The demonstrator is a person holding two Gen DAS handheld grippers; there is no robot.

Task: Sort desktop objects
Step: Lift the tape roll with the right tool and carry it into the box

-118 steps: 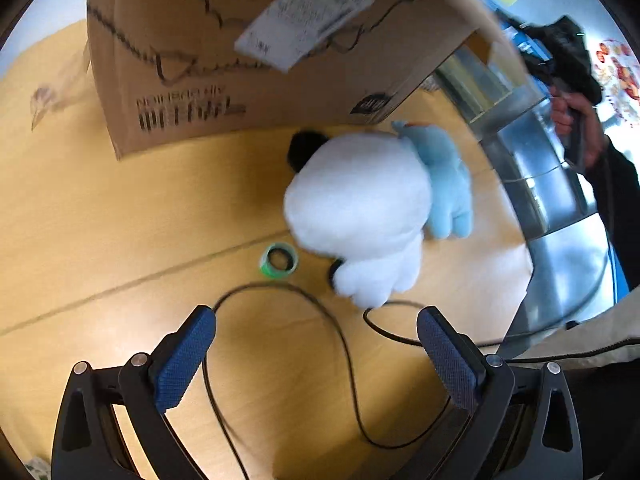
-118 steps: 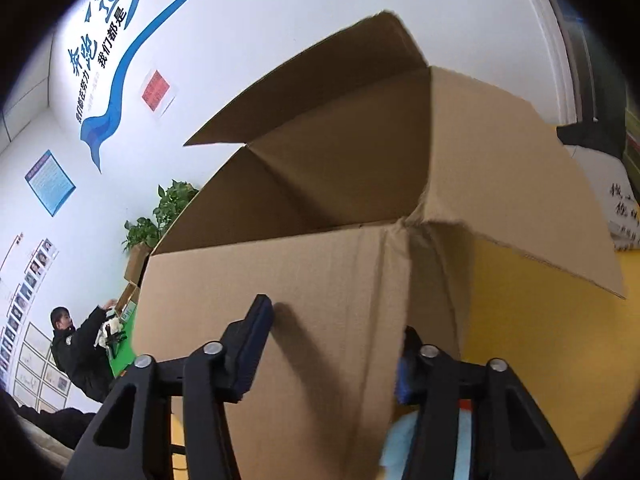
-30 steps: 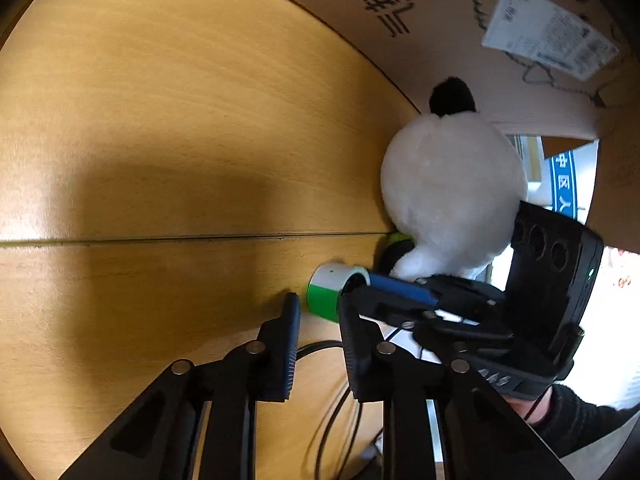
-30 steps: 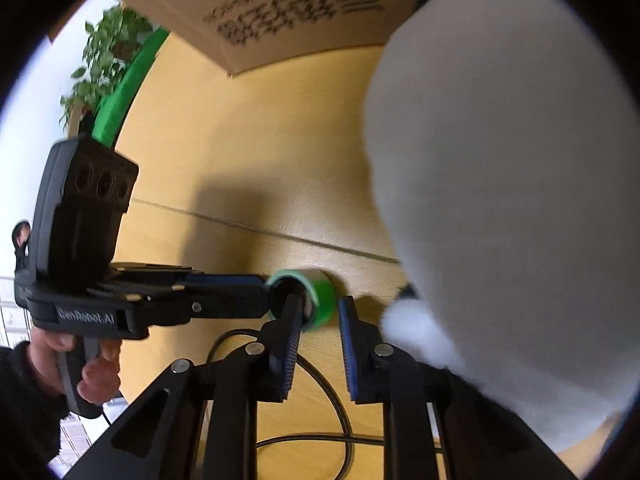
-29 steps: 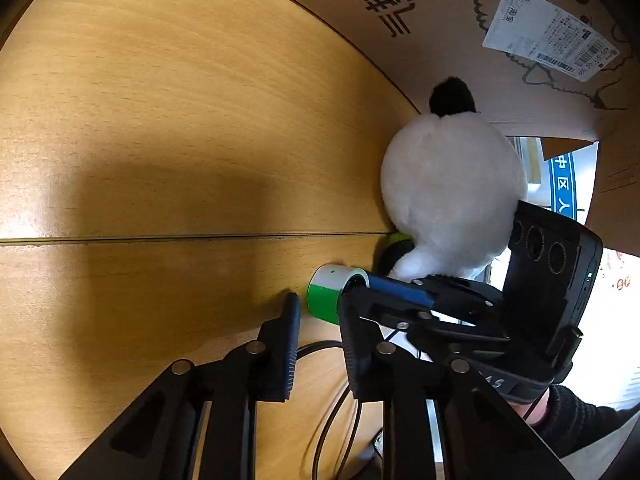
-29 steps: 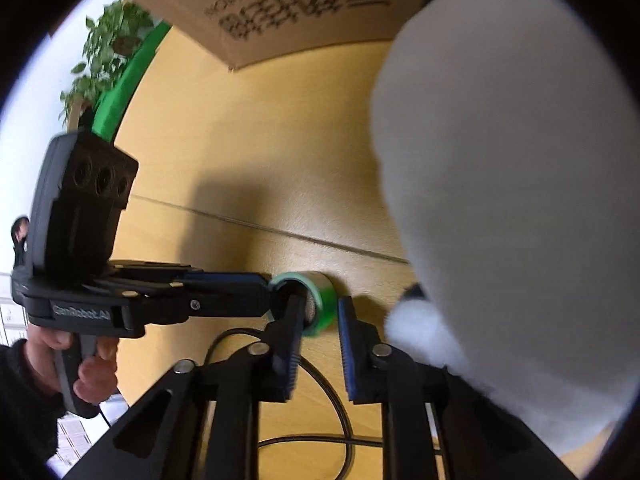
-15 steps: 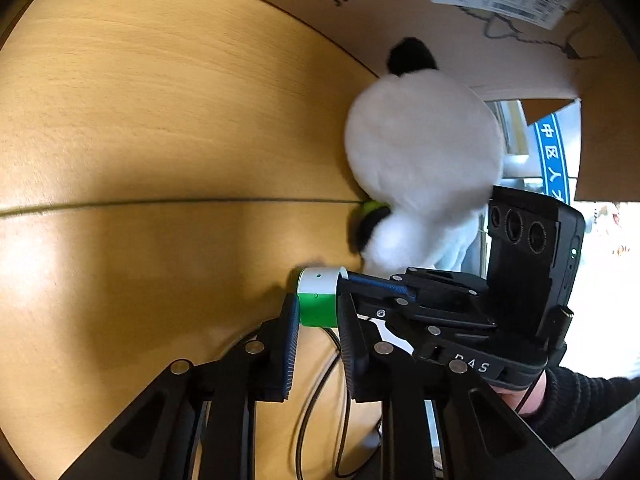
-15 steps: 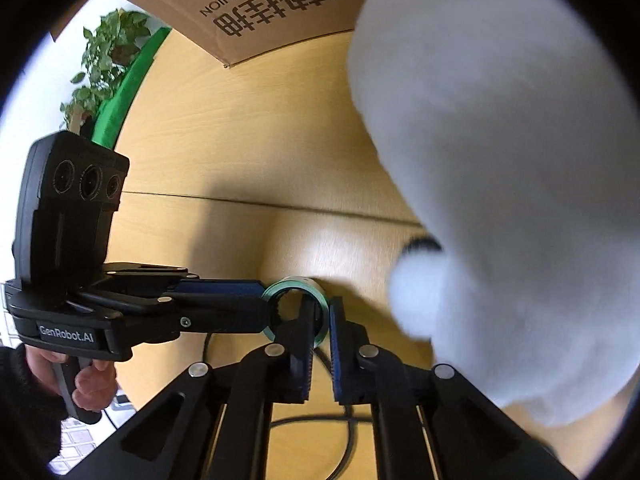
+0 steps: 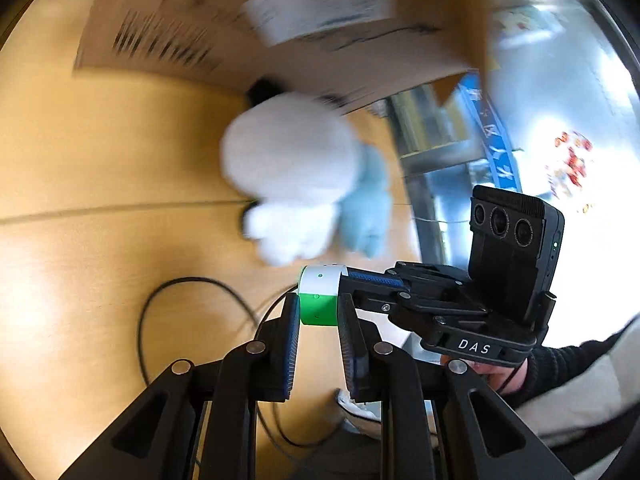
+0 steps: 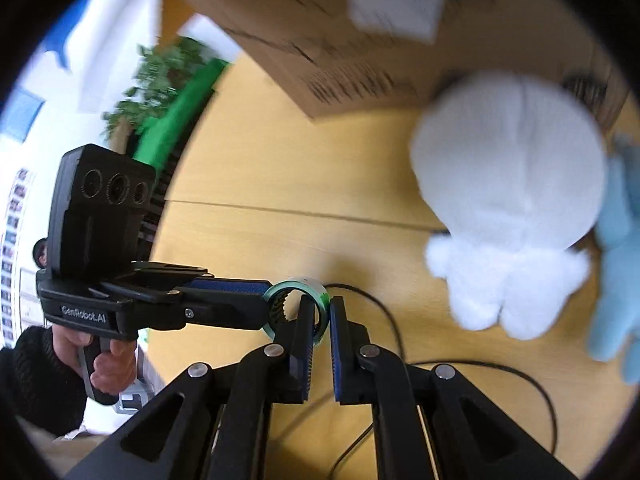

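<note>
A green and white tape roll [image 9: 320, 300] hangs in the air above the wooden table [image 9: 80, 184], held by both grippers. My left gripper [image 9: 318, 312] is shut across the roll's width. My right gripper [image 10: 322, 312] is shut on the roll's rim [image 10: 316, 300], one finger inside the ring. A white plush toy [image 9: 292, 172] lies on the table beyond, with a light blue plush [image 9: 368, 208] at its right side. Both plushes also show in the right wrist view, white [image 10: 508, 184] and blue [image 10: 620, 264].
A large cardboard box [image 9: 280, 24] stands behind the plush toys, also in the right wrist view [image 10: 360, 20]. Black cables [image 9: 160, 304] loop over the table under the grippers. The table's right edge [image 9: 404, 200] borders a metal floor area.
Both grippers have lifted the tape roll off the table and drawn back from the plush toys. The views are blurred by motion.
</note>
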